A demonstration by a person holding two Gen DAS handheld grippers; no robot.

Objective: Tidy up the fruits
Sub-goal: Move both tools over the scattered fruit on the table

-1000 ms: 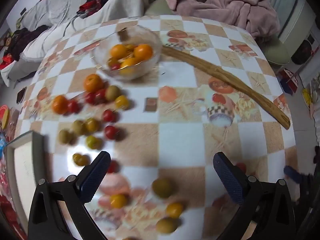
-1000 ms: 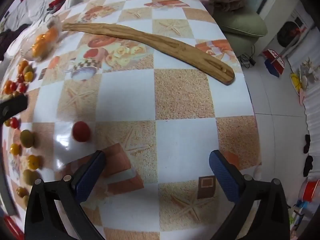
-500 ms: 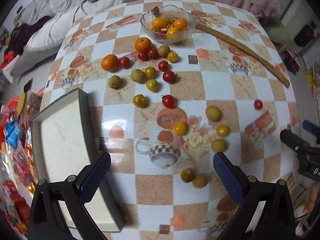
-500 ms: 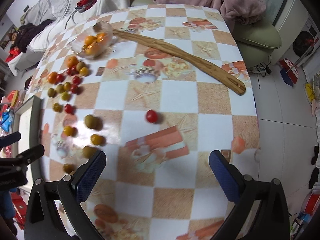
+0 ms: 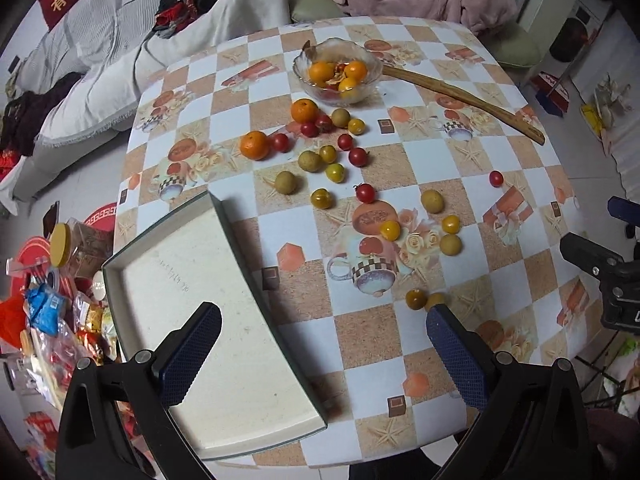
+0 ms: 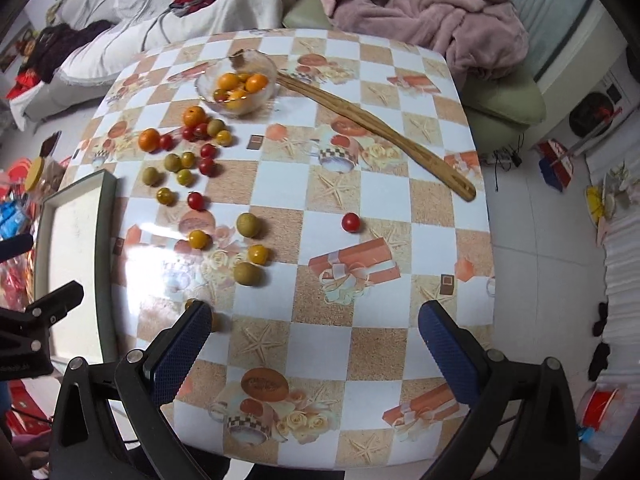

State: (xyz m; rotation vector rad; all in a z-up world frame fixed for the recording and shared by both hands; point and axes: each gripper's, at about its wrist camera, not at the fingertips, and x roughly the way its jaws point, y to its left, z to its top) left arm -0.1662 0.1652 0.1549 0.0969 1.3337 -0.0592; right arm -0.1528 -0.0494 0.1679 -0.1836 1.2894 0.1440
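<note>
Several small fruits lie loose on the checked table: two oranges (image 5: 254, 145), red cherry tomatoes (image 5: 365, 193) and yellow-green ones (image 5: 432, 201). One red tomato (image 6: 351, 222) lies apart to the right. A glass bowl (image 5: 337, 71) at the far side holds oranges and small fruits; it also shows in the right wrist view (image 6: 236, 86). A cream tray (image 5: 208, 320) sits at the near left. My left gripper (image 5: 322, 354) is open and empty above the tray's edge. My right gripper (image 6: 314, 350) is open and empty above the table's near edge.
A long wooden stick (image 6: 376, 130) lies from the bowl toward the table's right edge. A sofa with a pink blanket (image 6: 432, 4) stands behind the table. Snack packets and clutter (image 5: 48, 308) lie on the floor at the left.
Both grippers have pulled back and up from the table, so the whole tabletop, the tray and all the fruit now show. Both stay open and empty.
</note>
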